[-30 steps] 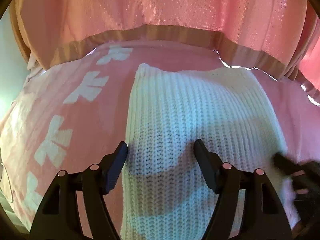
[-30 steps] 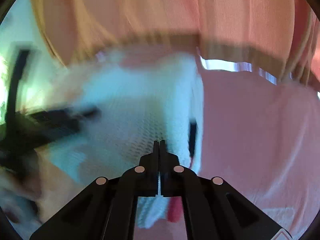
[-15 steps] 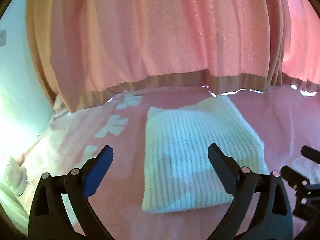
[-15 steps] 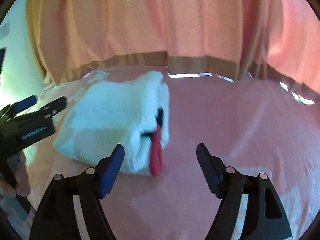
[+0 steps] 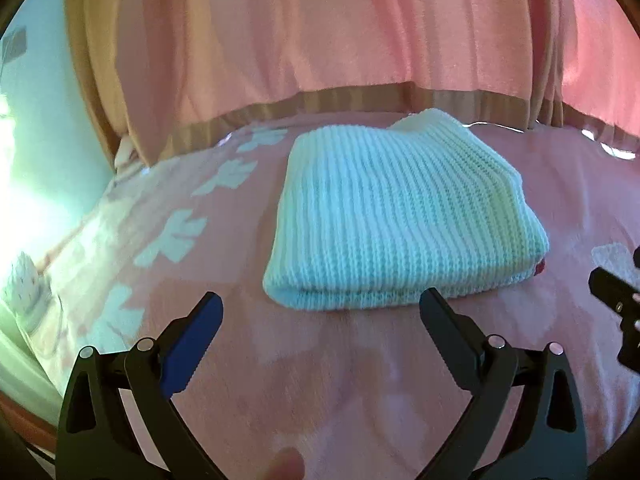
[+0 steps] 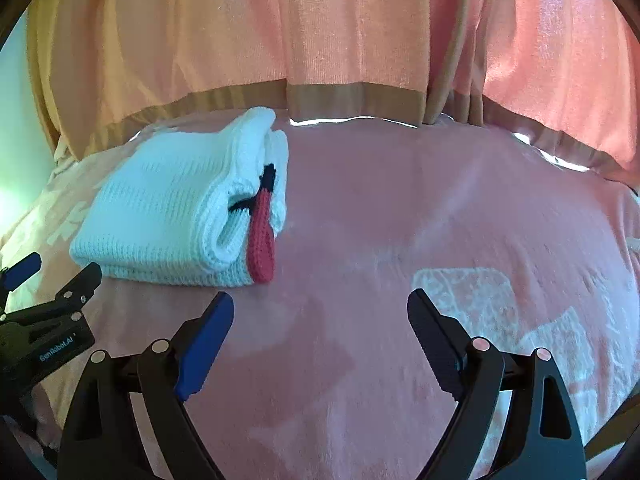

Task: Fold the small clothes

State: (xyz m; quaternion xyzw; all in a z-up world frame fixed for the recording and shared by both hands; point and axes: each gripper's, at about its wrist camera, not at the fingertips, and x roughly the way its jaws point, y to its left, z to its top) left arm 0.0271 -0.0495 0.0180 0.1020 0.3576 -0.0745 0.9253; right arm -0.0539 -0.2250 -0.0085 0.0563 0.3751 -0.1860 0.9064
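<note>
A folded white knit garment (image 5: 400, 216) lies flat on the pink bedspread (image 5: 320, 380). In the right wrist view the white knit garment (image 6: 168, 208) sits at the left, with a red and black knit piece (image 6: 262, 240) showing at its open side. My left gripper (image 5: 320, 320) is open and empty, just short of the garment's near edge. My right gripper (image 6: 320, 316) is open and empty, to the right of the garment over bare bedspread. The left gripper also shows in the right wrist view (image 6: 52, 280), and part of the right gripper shows in the left wrist view (image 5: 616, 292).
A pink curtain with a tan hem (image 5: 320, 40) hangs along the far side of the bed. White bow patterns (image 5: 172, 236) run along the bedspread's left part. The bed edge and a pale wall (image 5: 32, 152) are at the far left.
Both grippers have pulled back from the garment toward the near side. The right gripper, shut a second ago, opened and let go. The garment now lies folded and untouched.
</note>
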